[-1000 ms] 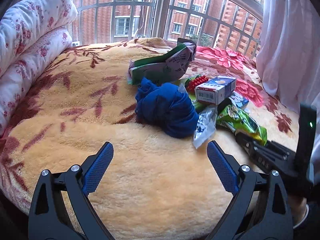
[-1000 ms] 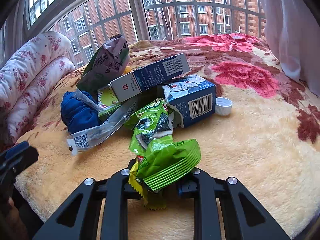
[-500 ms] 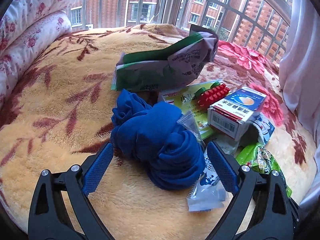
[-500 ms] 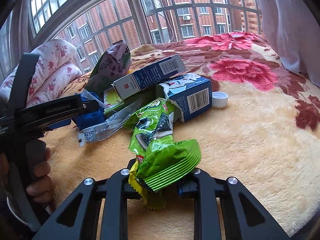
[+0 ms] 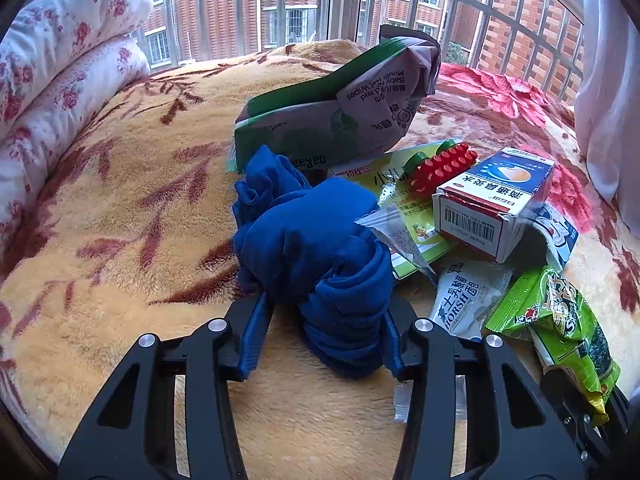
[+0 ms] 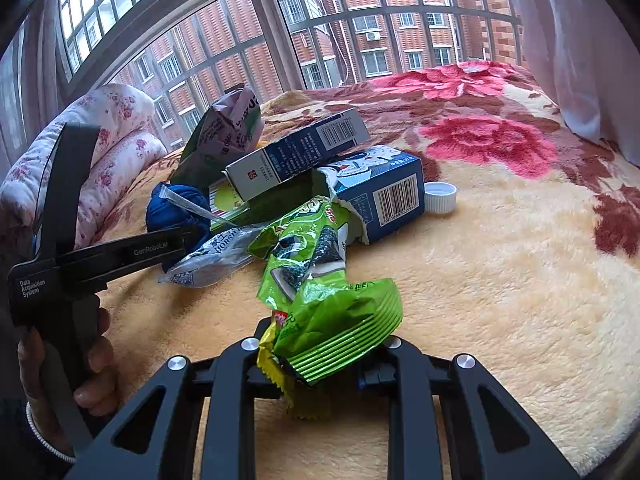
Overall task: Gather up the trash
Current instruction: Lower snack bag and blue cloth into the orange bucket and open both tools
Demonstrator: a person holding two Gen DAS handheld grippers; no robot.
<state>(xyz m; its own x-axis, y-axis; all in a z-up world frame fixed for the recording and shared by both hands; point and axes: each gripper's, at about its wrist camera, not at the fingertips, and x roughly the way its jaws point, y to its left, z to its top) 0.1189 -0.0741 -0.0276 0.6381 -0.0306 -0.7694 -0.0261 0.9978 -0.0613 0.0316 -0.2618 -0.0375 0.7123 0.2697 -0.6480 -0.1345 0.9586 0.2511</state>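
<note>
A crumpled blue cloth bundle point(image 5: 320, 248) lies on the plush blanket point(image 5: 120, 240) at the left end of a litter pile. My left gripper point(image 5: 326, 300) straddles the bundle's near end, and its jaws are closing with both blue pads touching the cloth. In the right wrist view this gripper point(image 6: 120, 252) reaches in from the left, held by a hand point(image 6: 92, 360). My right gripper point(image 6: 320, 344) is shut on the crimped end of a green snack wrapper point(image 6: 312, 280). The same wrapper point(image 5: 560, 320) shows at the lower right of the left wrist view.
The pile holds a green wet-wipes pack point(image 5: 340, 120), a white and blue medicine box point(image 5: 492, 200), a red toy brick point(image 5: 444, 164), a clear wrapper point(image 5: 464, 300), a torn blue carton point(image 6: 384, 196) and a white cap point(image 6: 440, 196). A rolled floral quilt point(image 5: 60, 60) lies left, a curtain point(image 5: 608, 100) hangs right.
My left gripper moved forward to the blue bundle, then its jaws narrowed from wide apart onto the cloth. The right gripper stayed put, still holding the green wrapper.
</note>
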